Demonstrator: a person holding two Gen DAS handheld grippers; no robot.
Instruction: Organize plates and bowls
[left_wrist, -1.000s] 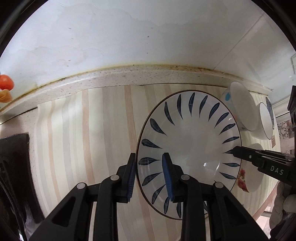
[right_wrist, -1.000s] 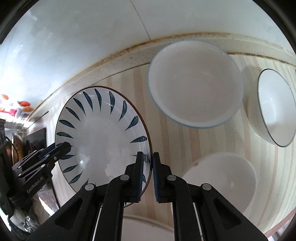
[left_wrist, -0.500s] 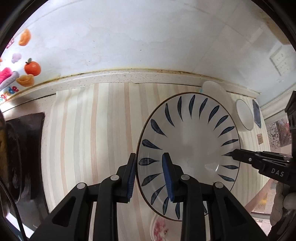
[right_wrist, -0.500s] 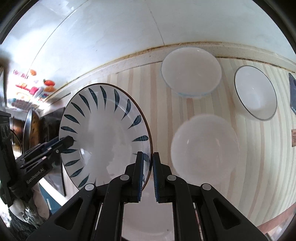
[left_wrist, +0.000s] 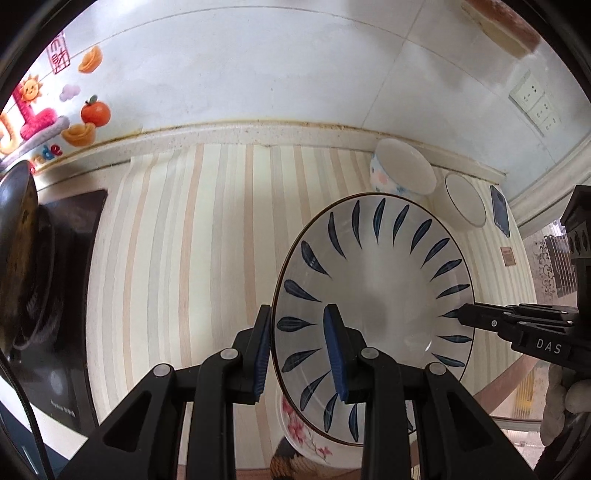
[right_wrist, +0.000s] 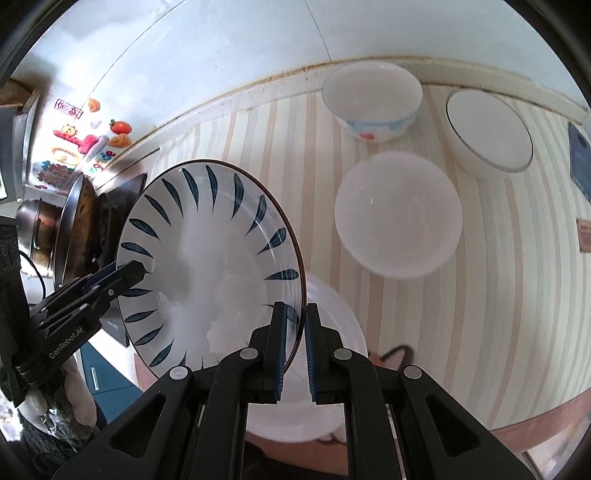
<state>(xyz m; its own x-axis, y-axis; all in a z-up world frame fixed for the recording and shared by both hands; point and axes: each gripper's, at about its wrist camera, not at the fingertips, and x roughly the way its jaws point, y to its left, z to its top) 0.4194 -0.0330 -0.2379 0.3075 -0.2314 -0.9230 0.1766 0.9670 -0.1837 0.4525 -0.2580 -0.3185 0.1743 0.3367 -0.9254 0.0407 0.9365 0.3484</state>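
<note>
A white plate with blue leaf marks (left_wrist: 373, 280) hangs in the air over the striped counter, gripped from both sides. My left gripper (left_wrist: 297, 321) is shut on its left rim, one finger under and one on top. My right gripper (right_wrist: 295, 310) is shut on the opposite rim (right_wrist: 295, 280). Each gripper shows in the other's view: right (left_wrist: 463, 314), left (right_wrist: 138, 269). Under the plate lies a white plate with pink flowers (left_wrist: 295, 424), partly hidden. A patterned bowl (right_wrist: 373, 96), a dark-rimmed white bowl (right_wrist: 487, 133) and a plain white bowl (right_wrist: 399, 214) stand on the counter.
A black cooktop (left_wrist: 62, 295) with a dark pan (left_wrist: 18, 258) fills the left end. A small blue card (left_wrist: 500, 214) lies at the far right by the wall. The counter's front edge (right_wrist: 535, 417) runs close below. A gloved hand (left_wrist: 569, 391) holds the right gripper.
Both grippers have lifted the leaf plate higher off the counter and drawn it back toward the front edge. The bowls now look smaller and farther away. Both grips are unchanged.
</note>
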